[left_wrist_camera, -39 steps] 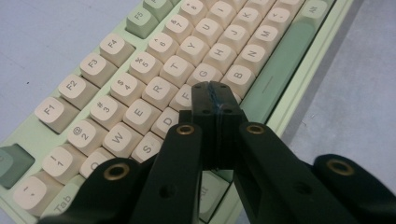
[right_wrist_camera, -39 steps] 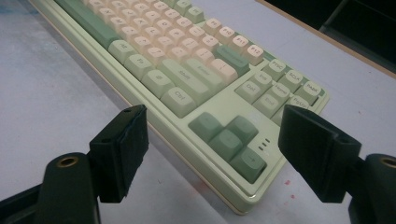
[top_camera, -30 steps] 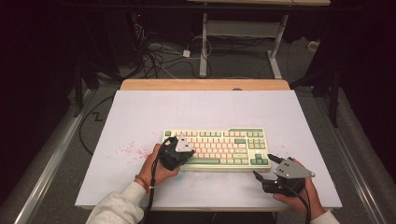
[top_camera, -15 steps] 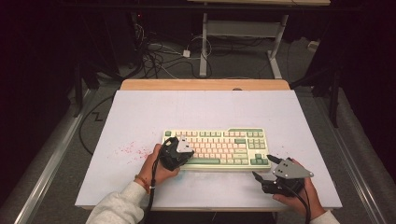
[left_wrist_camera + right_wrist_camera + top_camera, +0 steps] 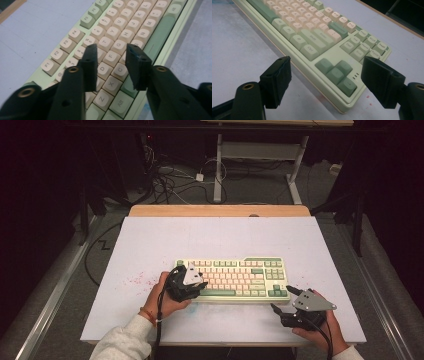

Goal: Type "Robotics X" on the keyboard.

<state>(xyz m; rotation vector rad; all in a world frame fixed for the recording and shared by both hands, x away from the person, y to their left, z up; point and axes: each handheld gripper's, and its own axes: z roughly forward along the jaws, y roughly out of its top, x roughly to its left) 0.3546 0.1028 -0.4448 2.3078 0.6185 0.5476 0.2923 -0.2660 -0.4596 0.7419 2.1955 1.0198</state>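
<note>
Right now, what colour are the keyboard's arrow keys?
Sage green arrow keys, darker than the pale green case; right gripper view shows it best.

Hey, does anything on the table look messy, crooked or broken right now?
Reddish specks stain the table left of the keyboard, like spilled pigment. The keyboard itself sits straight and looks undamaged.

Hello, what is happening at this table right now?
A person sits at a white table with a handheld black two-jaw gripper in each hand, working on a pale green keyboard with cream keys. The left gripper hangs over the keyboard's left letter keys; its jaws have just been opening, with nothing clamped between them. The right gripper is open, off the keyboard, by its near right corner and facing the green arrow keys. The keyboard lies flat on the table.
</note>
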